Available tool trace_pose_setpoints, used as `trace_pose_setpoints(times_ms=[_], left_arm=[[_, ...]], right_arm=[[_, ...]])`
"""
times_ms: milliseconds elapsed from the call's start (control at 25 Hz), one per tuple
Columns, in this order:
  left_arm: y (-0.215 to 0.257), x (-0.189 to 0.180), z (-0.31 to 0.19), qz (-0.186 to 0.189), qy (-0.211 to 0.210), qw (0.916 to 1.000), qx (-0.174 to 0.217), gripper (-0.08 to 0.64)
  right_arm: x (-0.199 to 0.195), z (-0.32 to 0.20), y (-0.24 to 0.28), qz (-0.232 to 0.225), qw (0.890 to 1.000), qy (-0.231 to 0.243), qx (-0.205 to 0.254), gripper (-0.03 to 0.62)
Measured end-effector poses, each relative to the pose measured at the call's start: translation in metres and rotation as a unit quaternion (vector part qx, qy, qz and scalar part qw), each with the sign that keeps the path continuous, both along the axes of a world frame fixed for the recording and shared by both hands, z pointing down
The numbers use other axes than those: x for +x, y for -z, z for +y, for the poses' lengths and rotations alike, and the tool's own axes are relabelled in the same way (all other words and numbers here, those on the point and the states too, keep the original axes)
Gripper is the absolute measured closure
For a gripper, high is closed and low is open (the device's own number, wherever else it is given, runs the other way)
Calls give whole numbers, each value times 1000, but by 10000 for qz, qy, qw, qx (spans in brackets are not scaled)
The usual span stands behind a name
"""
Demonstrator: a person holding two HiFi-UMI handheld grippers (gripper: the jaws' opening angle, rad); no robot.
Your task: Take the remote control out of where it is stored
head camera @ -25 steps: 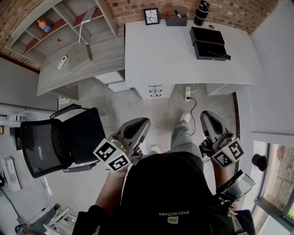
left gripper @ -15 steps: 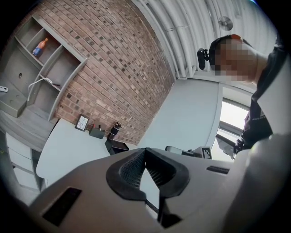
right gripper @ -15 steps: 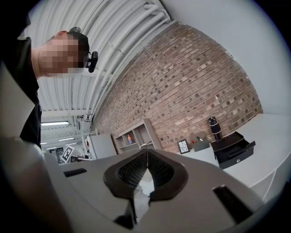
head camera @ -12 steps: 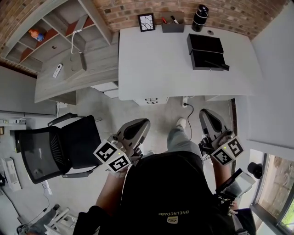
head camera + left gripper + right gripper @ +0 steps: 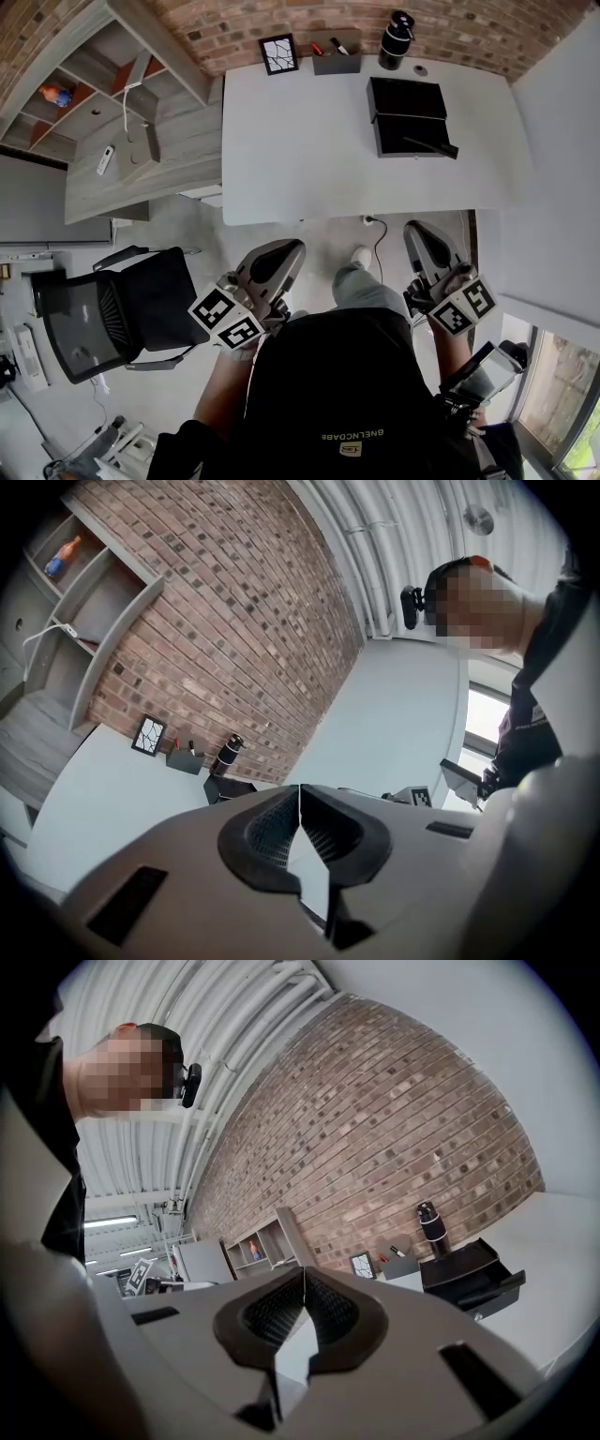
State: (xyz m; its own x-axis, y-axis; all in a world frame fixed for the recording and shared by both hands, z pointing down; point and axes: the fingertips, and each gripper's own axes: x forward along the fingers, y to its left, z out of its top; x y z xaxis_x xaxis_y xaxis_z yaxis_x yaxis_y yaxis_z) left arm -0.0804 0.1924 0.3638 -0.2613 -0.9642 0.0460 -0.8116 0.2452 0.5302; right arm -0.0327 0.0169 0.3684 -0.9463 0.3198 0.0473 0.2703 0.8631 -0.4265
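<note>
— Remote control (image 5: pixel 105 160): where was it?
— What looked like it, a slim white bar, lay at the upper left of the head view on the grey wooden surface (image 5: pixel 178 164), just below the open shelves (image 5: pixel 84 84). It was well apart from both tools.
— And those?
— The left hand-held gripper (image 5: pixel 289 247) and the right hand-held gripper (image 5: pixel 416 231) sat low in the frame, each with its jaws pressed together and nothing between them.
— The room?
— A white surface (image 5: pixel 309 141) filled the upper centre. It carried a black drawer box (image 5: pixel 406 116), a dark bottle (image 5: pixel 396 39), a pen holder (image 5: pixel 335 56) and a small picture frame (image 5: pixel 278 53) along a brick wall (image 5: pixel 244 23). A black office chair (image 5: pixel 112 309) stood at lower left.
</note>
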Motion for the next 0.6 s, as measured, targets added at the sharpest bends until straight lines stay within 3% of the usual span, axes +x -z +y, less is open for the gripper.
trace_pose_setpoints(times_ms=[600], left_arm=[[0,-41,-114,78,-53,9999,-136,551]], right_arm=[[-33,-98,-10,149,9995,124,-236,586]])
